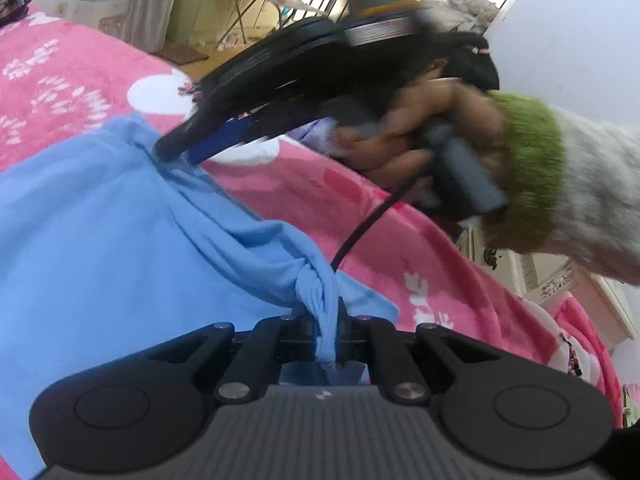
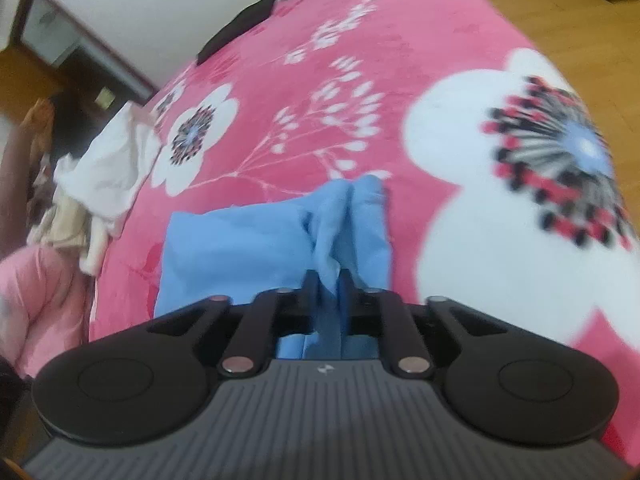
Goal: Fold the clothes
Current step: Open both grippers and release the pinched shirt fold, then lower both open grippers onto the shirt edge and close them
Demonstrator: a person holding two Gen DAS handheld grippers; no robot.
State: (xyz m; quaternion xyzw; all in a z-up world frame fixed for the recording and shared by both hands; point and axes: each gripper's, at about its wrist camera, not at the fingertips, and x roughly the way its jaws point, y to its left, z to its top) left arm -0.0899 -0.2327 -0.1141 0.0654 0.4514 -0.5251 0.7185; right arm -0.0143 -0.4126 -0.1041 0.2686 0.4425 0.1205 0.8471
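From the left wrist, the left tongs pinch a bunched corner of the soft blue garment, which is spread on the pink floral blanket. The person's right hand, in a green-cuffed sleeve, angles the right tongs down at the cloth.

From the right wrist, the right tongs stand slightly parted with a fold of blue cloth between them.
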